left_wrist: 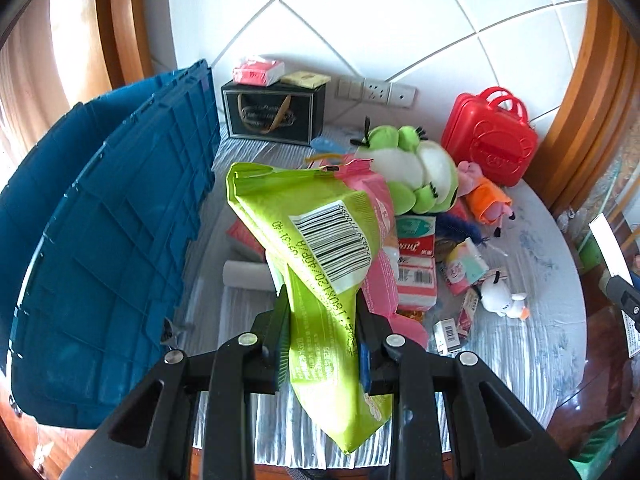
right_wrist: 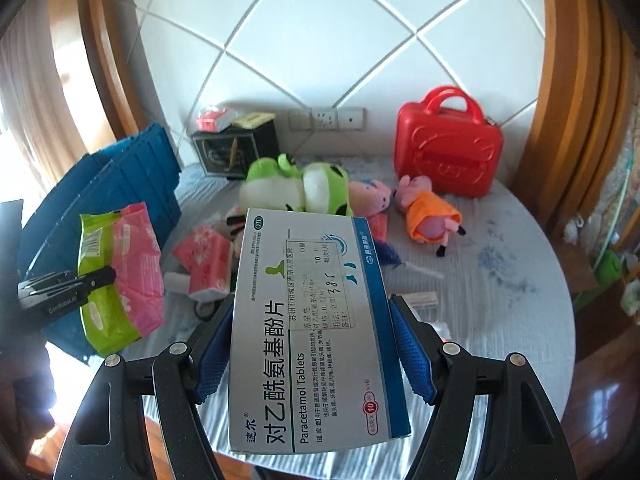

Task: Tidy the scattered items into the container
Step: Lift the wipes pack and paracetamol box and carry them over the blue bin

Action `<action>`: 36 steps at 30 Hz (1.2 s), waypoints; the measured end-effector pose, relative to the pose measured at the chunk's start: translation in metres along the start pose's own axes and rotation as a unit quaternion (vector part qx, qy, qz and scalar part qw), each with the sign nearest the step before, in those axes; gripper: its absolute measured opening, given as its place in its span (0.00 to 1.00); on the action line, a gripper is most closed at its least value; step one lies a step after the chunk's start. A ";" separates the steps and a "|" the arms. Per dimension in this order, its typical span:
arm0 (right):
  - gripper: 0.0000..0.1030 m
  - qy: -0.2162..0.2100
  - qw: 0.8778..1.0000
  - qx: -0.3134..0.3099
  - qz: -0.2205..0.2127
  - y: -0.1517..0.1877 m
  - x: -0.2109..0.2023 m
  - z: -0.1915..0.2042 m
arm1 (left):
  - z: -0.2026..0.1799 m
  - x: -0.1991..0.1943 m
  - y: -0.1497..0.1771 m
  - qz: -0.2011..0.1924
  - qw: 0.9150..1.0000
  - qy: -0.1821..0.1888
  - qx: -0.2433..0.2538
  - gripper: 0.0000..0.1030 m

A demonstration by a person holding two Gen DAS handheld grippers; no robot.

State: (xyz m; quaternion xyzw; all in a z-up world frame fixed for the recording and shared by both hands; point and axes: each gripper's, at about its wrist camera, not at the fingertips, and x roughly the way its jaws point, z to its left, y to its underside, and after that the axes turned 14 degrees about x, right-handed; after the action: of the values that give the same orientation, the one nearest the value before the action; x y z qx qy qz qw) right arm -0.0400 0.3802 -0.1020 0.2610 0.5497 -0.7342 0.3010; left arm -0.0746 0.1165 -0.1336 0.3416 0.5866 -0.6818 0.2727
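Blue crate (left_wrist: 100, 240) interior perhaps hidden

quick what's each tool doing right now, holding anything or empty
Left tool: closed on the green packet and a pink packet.
Right tool: closed on the paracetamol box.

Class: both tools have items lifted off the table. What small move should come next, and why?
Probably swing the left tool, shut on the green and pink packets, leftward over the blue crate: it lies nearest. The right tool, gripping the paracetamol box, can follow.

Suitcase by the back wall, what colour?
Red suitcase, with a moulded cartoon face on its front; clearest in the right wrist view.
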 end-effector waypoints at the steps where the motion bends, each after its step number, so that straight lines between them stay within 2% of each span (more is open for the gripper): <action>1: 0.71 0.001 1.000 0.003 -0.005 -0.001 -0.004 0.002 | 0.000 -0.004 -0.002 -0.004 1.000 0.004 0.000 0.25; 11: 0.71 -0.003 0.999 0.024 -0.024 -0.009 -0.022 0.002 | -0.015 -0.023 -0.031 -0.032 0.999 0.019 0.018 0.25; 20: 0.71 -0.029 0.999 0.028 -0.032 -0.039 -0.006 -0.016 | -0.023 -0.038 -0.067 -0.046 0.998 -0.016 0.027 0.25; 25: 0.71 -0.040 0.998 0.035 -0.034 -0.049 0.002 -0.024 | -0.027 -0.040 -0.074 -0.043 0.998 -0.028 0.030 0.25; 36: 0.71 -0.024 0.998 0.041 -0.036 -0.055 0.005 -0.015 | -0.014 -0.044 -0.083 -0.053 0.998 -0.006 0.040 0.25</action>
State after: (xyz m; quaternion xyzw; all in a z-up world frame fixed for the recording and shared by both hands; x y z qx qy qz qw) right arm -0.0824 0.4055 -0.0738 0.2354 0.5205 -0.7728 0.2764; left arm -0.1097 0.1427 -0.0489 0.3170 0.5742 -0.7203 0.2258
